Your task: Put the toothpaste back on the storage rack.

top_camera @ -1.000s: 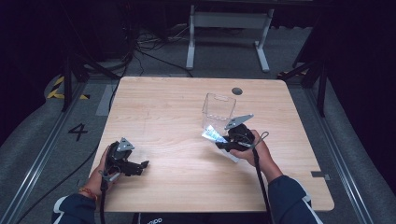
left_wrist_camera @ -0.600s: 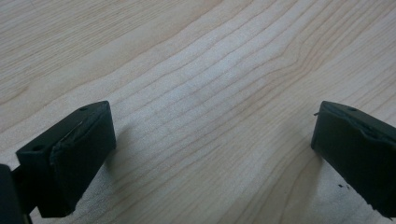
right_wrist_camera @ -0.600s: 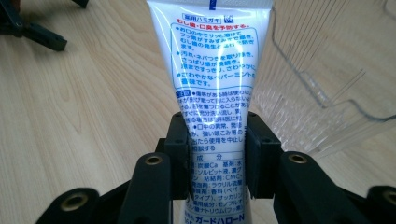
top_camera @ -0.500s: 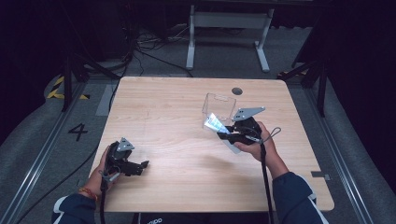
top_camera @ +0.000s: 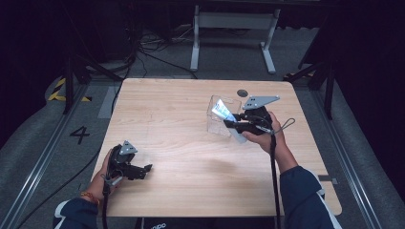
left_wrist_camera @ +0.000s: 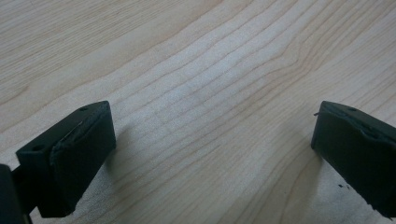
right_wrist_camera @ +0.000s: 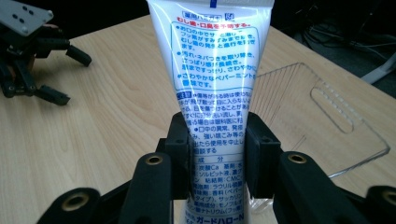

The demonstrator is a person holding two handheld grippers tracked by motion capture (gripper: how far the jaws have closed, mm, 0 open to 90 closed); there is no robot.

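table: light wood top (top_camera: 181,119), bare grain across most of it in the high view

right gripper: (top_camera: 229,123) held in the person's right hand (top_camera: 268,138) over the right half of the table; grey three-cornered plate on top, cable trailing back along the forearm

right jaws: clamped on a white tube (right_wrist_camera: 215,74), pads pressing both sides of its lower body in the right gripper view

tube: white plastic, blue and red Japanese print; flat crimped end points away from the camera in the right gripper view. In the high view (top_camera: 222,109) its far end sits at the top opening of the clear container, tilted. Can't tell if it touches the rim

container: clear plastic bin (top_camera: 220,119), upright on the table right of centre, just left of the right gripper; slot handle cut in its wall shows in the right gripper view (right_wrist_camera: 322,112)

left gripper: (top_camera: 143,170) low at the near left corner of the table, in the person's left hand (top_camera: 106,172); also seen far off in the right gripper view (right_wrist_camera: 60,74)

left jaws: spread wide, nothing between them, only wood grain in the gap; pads (left_wrist_camera: 79,158) just above the tabletop

separation: the two grippers are well apart, left near the front edge, right at mid-depth

table detail: small dark round hole (top_camera: 242,92) near the far edge, behind the container
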